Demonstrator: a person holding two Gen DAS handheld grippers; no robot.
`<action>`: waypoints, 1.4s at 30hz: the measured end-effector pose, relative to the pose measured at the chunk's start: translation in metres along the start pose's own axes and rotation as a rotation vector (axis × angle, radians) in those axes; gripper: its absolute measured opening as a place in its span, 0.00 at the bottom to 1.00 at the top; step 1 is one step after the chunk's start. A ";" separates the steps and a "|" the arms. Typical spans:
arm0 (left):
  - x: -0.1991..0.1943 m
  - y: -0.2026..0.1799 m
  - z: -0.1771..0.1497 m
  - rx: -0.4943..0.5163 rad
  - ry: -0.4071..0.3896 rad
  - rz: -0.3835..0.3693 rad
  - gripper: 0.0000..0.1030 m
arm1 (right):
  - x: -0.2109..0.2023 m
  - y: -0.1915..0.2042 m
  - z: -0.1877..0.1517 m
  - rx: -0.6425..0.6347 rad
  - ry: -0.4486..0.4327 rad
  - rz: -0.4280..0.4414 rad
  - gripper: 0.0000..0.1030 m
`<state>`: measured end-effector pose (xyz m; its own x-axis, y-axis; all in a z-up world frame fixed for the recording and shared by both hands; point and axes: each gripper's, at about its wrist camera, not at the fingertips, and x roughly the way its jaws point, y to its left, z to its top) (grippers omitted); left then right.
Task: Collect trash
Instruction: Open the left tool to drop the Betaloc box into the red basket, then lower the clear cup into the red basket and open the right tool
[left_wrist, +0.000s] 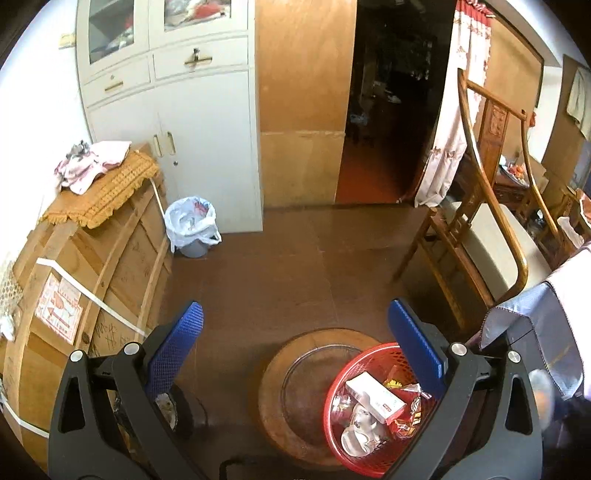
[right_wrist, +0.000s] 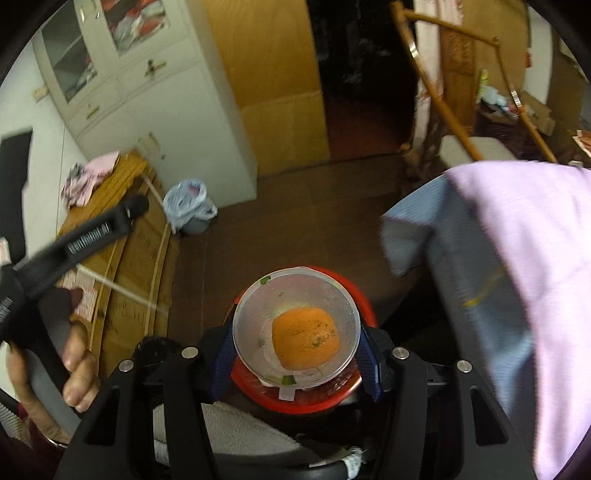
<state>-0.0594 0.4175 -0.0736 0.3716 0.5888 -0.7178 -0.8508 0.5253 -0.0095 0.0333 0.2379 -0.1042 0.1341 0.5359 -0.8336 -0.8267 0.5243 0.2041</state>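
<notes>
A red mesh basket (left_wrist: 334, 435) stands on a round wooden stool (left_wrist: 273, 369) and holds a white box (left_wrist: 373, 397), wrappers and crumpled paper. My left gripper (left_wrist: 295, 354) hangs open above it with nothing between its blue pads. My right gripper (right_wrist: 297, 354) is shut on a clear plastic cup (right_wrist: 295, 295) with an orange piece (right_wrist: 306, 341) inside. That cup hovers right over the red basket (right_wrist: 365, 306), hiding most of it. A hand (right_wrist: 75, 373) holding the left gripper's handle shows at the left of the right wrist view.
A wooden crate (left_wrist: 92, 295) with a woven cover and cloths stands left. A grey bin with a white bag (left_wrist: 192, 225) sits by the white cabinet (left_wrist: 177, 122). A wooden chair (left_wrist: 476, 229) is right. A lilac tablecloth (right_wrist: 517, 277) hangs at right.
</notes>
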 end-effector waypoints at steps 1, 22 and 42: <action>0.003 0.001 0.000 -0.002 0.010 0.000 0.94 | 0.006 0.001 -0.001 -0.002 0.014 0.005 0.54; 0.052 -0.006 -0.025 0.010 0.164 -0.010 0.94 | 0.128 0.001 -0.038 -0.016 0.324 0.013 0.54; 0.060 -0.012 -0.034 0.022 0.199 -0.008 0.94 | 0.143 0.010 -0.043 -0.087 0.317 -0.048 0.55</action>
<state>-0.0394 0.4263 -0.1403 0.2958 0.4528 -0.8411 -0.8389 0.5442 -0.0020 0.0207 0.2913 -0.2439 0.0088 0.2720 -0.9623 -0.8688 0.4785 0.1273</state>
